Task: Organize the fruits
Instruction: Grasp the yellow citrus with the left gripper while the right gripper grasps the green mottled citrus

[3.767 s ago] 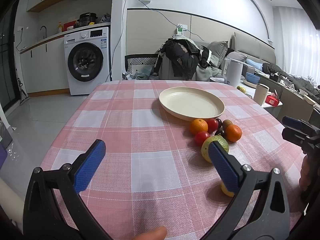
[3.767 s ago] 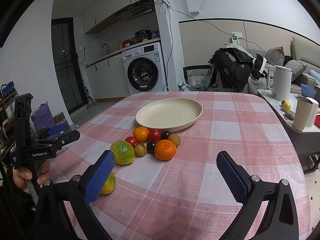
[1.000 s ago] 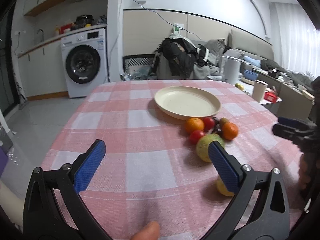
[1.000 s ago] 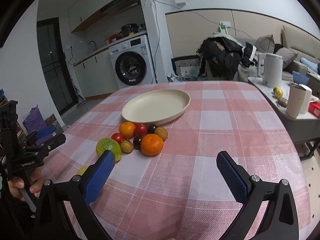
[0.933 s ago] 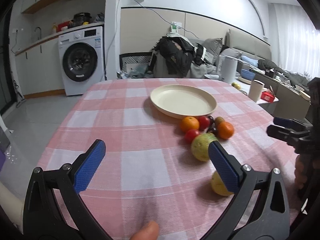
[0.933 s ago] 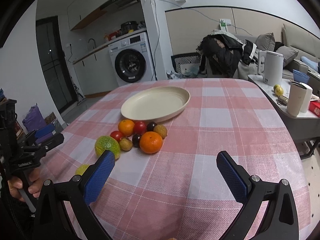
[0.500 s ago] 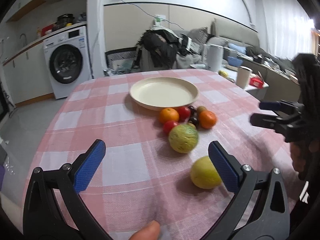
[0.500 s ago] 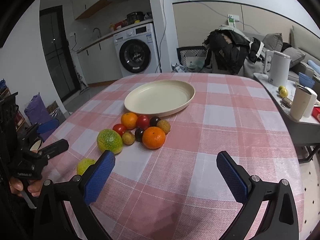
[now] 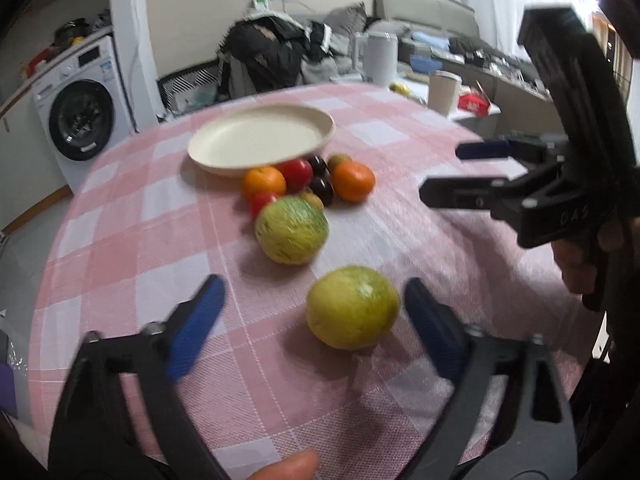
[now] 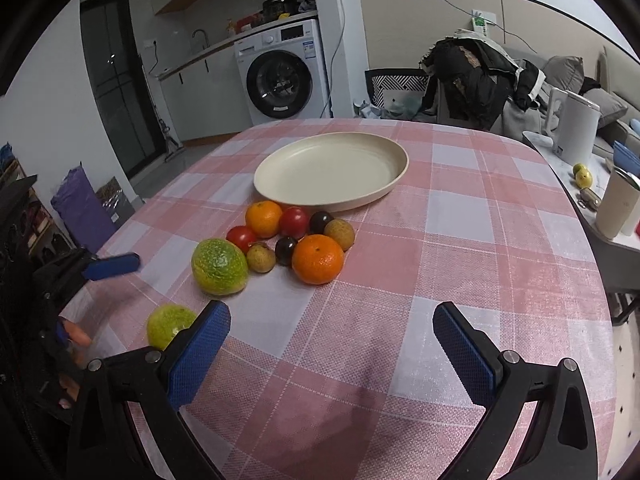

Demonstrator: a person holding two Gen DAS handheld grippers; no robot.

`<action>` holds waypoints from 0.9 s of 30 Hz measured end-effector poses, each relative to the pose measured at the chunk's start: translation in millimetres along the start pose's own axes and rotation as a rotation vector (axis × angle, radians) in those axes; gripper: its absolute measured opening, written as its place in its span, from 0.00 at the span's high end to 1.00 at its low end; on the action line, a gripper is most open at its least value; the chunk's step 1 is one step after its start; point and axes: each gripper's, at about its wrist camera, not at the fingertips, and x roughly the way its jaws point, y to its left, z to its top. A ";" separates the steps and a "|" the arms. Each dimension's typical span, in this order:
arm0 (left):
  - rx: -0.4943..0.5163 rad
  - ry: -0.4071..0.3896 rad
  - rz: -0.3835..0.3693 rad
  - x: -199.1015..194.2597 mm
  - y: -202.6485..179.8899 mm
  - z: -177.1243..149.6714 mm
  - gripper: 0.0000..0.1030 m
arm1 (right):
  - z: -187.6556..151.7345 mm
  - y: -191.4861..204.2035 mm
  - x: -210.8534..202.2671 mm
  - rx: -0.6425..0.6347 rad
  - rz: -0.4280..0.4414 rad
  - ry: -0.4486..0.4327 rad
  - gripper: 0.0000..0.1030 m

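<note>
A yellow-green fruit [image 9: 353, 306] lies on the pink checked tablecloth between the fingers of my open left gripper [image 9: 314, 334], nearer the right finger and not gripped. It also shows in the right wrist view [image 10: 170, 325]. Beyond it lie a larger green fruit [image 9: 291, 229], two oranges [image 9: 353, 181], tomatoes [image 9: 298, 173], dark plums and small brown fruits. An empty cream plate [image 9: 261, 139] stands behind them. My right gripper [image 10: 330, 350] is open and empty above the cloth, right of the fruit cluster [image 10: 318, 258].
The table's edges are close on the left and right. A side table with a white kettle [image 10: 574, 126], a cup [image 10: 618, 208] and lemons stands to the right. A washing machine [image 10: 282, 76] and a chair piled with clothes [image 10: 474, 76] stand behind.
My left gripper has moved forward and down toward the yellow-green fruit, which now lies between its fingers. The right gripper has shifted slightly and stays open.
</note>
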 end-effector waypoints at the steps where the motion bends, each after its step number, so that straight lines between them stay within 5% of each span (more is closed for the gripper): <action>1: 0.001 0.011 -0.016 2.7 -0.2 -0.8 0.23 | 0.2 0.4 0.8 -0.002 0.000 0.002 0.00; 3: 0.004 0.024 -0.034 5.7 -1.9 -2.1 0.26 | 0.6 1.2 2.6 -0.007 -0.006 0.006 0.00; 7: 0.045 0.045 -0.083 7.5 -9.4 -3.9 0.50 | 0.6 1.7 6.6 -0.001 0.000 0.021 0.00; 11: 0.054 0.040 -0.098 7.0 -10.4 -4.3 0.50 | 0.6 0.6 15.9 0.015 0.029 0.054 0.00; 13: 0.035 0.037 -0.105 6.5 -6.5 -4.3 0.50 | 1.0 0.9 20.8 0.021 0.050 0.076 0.09; 27: -0.062 -0.037 -0.009 -10.6 44.6 2.7 0.50 | 13.8 41.1 55.2 -0.015 0.172 0.138 0.26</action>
